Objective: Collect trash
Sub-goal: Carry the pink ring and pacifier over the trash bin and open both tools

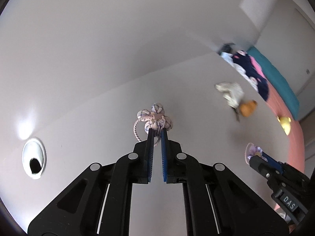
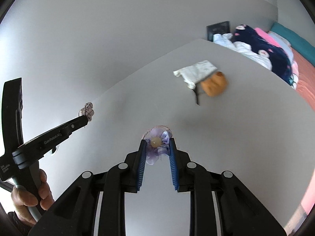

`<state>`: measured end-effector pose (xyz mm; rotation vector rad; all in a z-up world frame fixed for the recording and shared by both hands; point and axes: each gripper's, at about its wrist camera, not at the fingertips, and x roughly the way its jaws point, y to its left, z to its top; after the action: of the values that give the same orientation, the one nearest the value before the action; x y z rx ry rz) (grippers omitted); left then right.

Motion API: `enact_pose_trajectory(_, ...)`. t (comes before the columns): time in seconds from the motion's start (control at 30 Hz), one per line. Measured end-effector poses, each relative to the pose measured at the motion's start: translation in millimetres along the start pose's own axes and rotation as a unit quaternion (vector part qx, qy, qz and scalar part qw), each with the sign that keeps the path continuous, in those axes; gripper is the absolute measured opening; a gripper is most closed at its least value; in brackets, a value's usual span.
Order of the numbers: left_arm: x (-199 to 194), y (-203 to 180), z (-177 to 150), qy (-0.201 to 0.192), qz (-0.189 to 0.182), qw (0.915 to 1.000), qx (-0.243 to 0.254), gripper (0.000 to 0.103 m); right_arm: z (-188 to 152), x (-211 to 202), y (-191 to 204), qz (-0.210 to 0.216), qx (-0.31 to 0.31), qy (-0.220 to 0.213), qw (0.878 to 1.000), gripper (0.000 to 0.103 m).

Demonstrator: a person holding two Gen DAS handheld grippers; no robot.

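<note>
Spanning both views, one pale grey counter (image 2: 226,137) meets a plain grey wall, with one bed (image 2: 303,74) beside it. Two hand-held grippers are raised above the counter. The left hand-held gripper (image 1: 157,135) is clamped on one checked fabric flower hair tie (image 1: 155,118). The right hand-held gripper (image 2: 157,144) is clamped on one lilac flower hair tie (image 2: 157,147) with a yellow bead centre.

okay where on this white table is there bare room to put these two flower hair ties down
Bare table runs from the grommet hole on the left across the middle, under both grippers. It is crowded at the far right: a white cloth beside an orange toy, and the clothes pile past the edge.
</note>
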<state>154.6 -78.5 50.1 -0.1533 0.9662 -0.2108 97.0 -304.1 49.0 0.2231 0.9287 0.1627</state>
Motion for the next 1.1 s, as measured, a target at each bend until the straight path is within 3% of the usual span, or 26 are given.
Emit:
enact_pose_trajectory(0.33, -50, -97, -69, -0.009, -0.053, 0.9950, 0.084, 0.006, -68, -101, -48, -0.026, 0.049, -0.056, 0.997, 0.024)
enact_pose_trajectory(0.67, -81, -206, -162, -0.001, -0.120, 0.9769, 0.177, 0.006, -153, -185, -117, -0.078, 0.110, -0.098, 0.986, 0.024)
enact_pose_trajectory(0.87, -88, -272, -225, 0.012, -0.152, 0.9589, 0.240, 0.006, -209, -227, -163, -0.107, 0.152, -0.120, 0.975, 0.024)
enact_pose_trajectory(1.1, -81, -343, -312, 0.046, -0.194, 0.9273, 0.317, 0.006, -279, -257, -223, -0.141, 0.222, -0.127, 0.956, 0.024)
